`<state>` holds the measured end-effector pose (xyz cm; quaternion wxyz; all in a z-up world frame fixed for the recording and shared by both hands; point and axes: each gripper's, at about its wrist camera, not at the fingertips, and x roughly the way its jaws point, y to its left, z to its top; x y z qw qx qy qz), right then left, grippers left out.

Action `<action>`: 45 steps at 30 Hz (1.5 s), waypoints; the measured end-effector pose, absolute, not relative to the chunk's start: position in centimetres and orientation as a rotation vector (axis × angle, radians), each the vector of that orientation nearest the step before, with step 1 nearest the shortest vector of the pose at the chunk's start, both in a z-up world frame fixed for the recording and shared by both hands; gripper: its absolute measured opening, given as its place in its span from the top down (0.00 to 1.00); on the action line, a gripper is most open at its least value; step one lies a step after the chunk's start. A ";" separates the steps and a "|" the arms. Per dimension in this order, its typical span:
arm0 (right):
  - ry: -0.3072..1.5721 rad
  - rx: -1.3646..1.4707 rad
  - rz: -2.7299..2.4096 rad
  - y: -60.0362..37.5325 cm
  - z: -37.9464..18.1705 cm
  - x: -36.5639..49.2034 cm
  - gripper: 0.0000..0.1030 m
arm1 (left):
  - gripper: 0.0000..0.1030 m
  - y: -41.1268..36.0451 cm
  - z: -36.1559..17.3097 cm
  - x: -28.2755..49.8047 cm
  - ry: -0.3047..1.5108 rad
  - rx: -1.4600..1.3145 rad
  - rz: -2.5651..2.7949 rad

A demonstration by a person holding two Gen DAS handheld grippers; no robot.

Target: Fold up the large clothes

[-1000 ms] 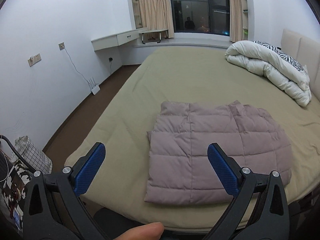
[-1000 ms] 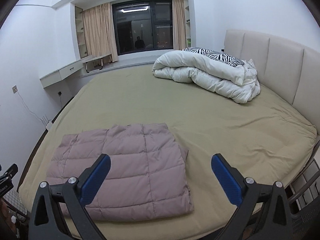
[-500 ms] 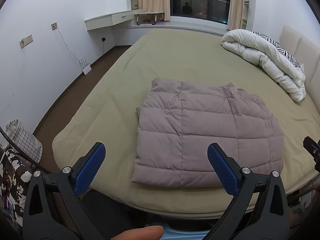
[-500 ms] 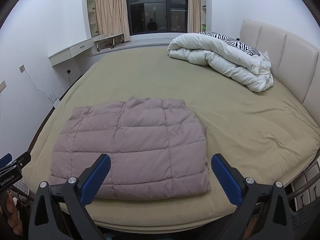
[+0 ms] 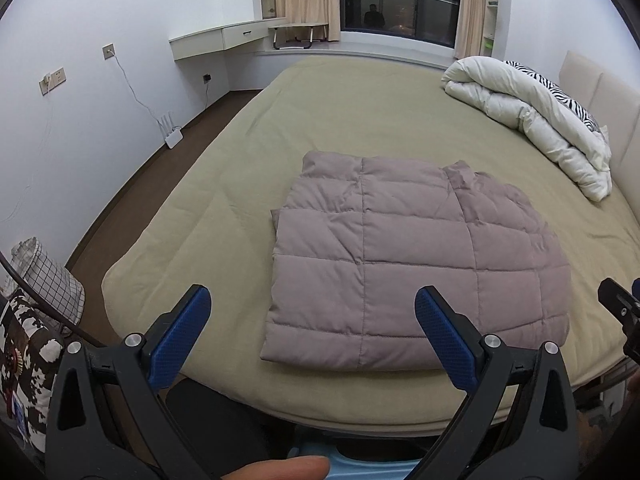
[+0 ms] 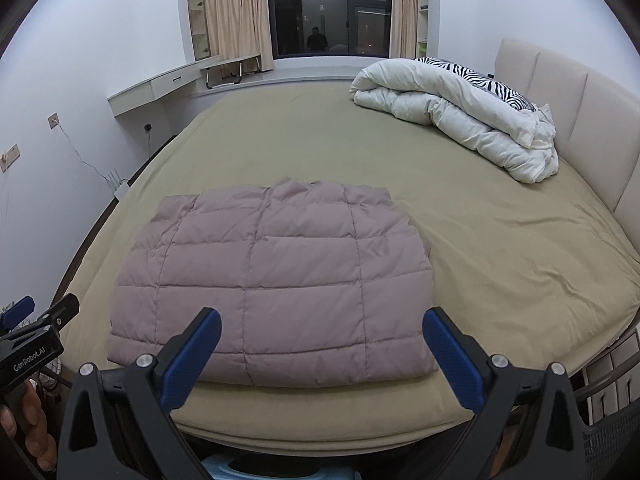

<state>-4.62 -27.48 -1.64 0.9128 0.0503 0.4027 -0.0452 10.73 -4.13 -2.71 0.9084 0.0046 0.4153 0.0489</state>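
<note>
- Two hand-held grippers in view, both held over the near edge of the bed [image 5: 248,184], neither touching fabric.
- Far left, left wrist view: checked fabric basket [image 5: 48,276] and a black-and-white patterned bag [image 5: 24,364] on the floor beside the bed; white router [image 5: 173,136] against the wall with a cable running up to a socket.
- Floating white desk [image 5: 218,40] fixed to the left wall, near the curtained window [image 6: 328,8]; a person's reflection shows in the dark glass.
- Left hand-held gripper [image 5: 312,340]: blue pads spread wide apart, nothing between them. A fingertip [image 5: 280,470] shows at the bottom edge of that view.
- Folded down jacket [image 6: 272,276], mauve and quilted, lies flat as a rough rectangle on the olive sheet, close to the near edge of the bed. In the left wrist view its lower left corner sits between the pads' lines of sight; in the right wrist view it sits left of centre.
- Right hand-held gripper [image 6: 320,356]: pads likewise wide apart and empty, hovering at the jacket's near edge; contact not seen.
- Right side: rolled white duvet [image 6: 464,120] with a zebra-print pillow [image 6: 480,76] behind it, well apart from the jacket, against the padded beige headboard [image 6: 568,104].
</note>
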 end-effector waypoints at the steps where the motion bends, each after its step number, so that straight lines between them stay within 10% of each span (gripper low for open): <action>1: 0.835 0.101 -0.092 -27.3 -1.8 -4.6 0.00 | 0.00 -4.1 -2.7 10.7 0.858 0.011 0.102; 45: 0.898 0.092 -0.079 -26.3 -3.6 -4.5 0.00 | 0.00 -6.2 -5.1 12.6 0.885 0.045 0.112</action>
